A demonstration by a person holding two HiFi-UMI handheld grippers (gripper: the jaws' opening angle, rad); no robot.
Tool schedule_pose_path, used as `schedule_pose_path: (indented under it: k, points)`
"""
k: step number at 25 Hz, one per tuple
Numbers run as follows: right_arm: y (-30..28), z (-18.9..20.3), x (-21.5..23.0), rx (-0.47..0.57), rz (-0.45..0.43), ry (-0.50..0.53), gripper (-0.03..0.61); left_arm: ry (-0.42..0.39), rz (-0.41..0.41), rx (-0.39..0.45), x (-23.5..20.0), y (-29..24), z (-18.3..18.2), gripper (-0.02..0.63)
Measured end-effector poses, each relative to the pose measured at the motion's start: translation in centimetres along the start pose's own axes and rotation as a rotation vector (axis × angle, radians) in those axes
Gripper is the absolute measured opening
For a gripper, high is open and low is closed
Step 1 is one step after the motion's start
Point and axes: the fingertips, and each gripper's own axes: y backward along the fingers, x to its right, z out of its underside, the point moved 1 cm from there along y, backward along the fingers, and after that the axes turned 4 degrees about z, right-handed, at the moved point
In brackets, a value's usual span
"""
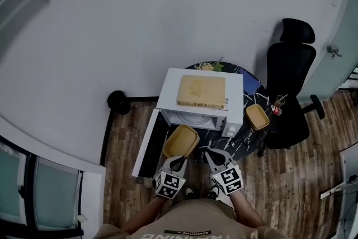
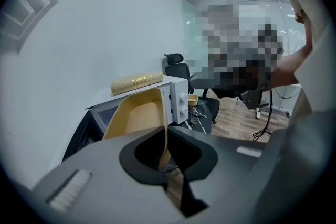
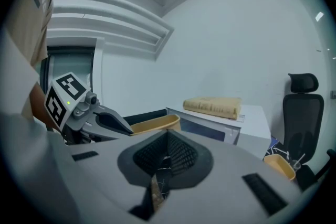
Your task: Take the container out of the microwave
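Note:
A yellow container (image 1: 180, 141) hangs in front of the open white microwave (image 1: 235, 103), outside its cavity. My left gripper (image 1: 178, 160) is shut on the container's near rim. In the left gripper view the container (image 2: 137, 115) stands tilted upward, with its wall pinched between the jaws of my left gripper (image 2: 164, 157). My right gripper (image 1: 211, 155) is just to the right of the container, and the right gripper (image 3: 160, 170) has its jaws together with nothing in them. The right gripper view shows the container (image 3: 155, 123) held by the left gripper (image 3: 89, 118), with the microwave (image 3: 257, 123) behind.
The microwave door (image 1: 146, 143) stands swung open to the left. A thick yellowish book (image 1: 201, 90) lies on top of the microwave. A second yellow container (image 1: 257, 116) sits on the dark table (image 1: 246, 140) to the right. A black office chair (image 1: 291, 87) stands further right.

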Motion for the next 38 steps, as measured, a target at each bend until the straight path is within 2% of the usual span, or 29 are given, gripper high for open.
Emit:
schedule_pose_path:
  k: [4, 20, 31, 38]
  points:
    - [0.1, -0.3, 0.0, -0.016, -0.018, 0.018, 0.008, 0.012, -0.012, -0.001, 0.1, 0.3, -0.1, 0.023]
    - [2.1, -1.7, 0.1, 0.030, 0.020, 0.060, 0.008, -0.005, -0.002, 0.029, 0.7, 1.1, -1.1, 0.023]
    - [2.8, -1.7, -0.1, 0.022, 0.016, 0.090, 0.008, -0.029, -0.011, 0.042, 0.4, 1.8, -1.8, 0.023]
    - [2.9, -1.4, 0.6, 0.018, 0.020, 0.077, 0.008, -0.040, -0.012, 0.035, 0.4, 1.9, -2.0, 0.023]
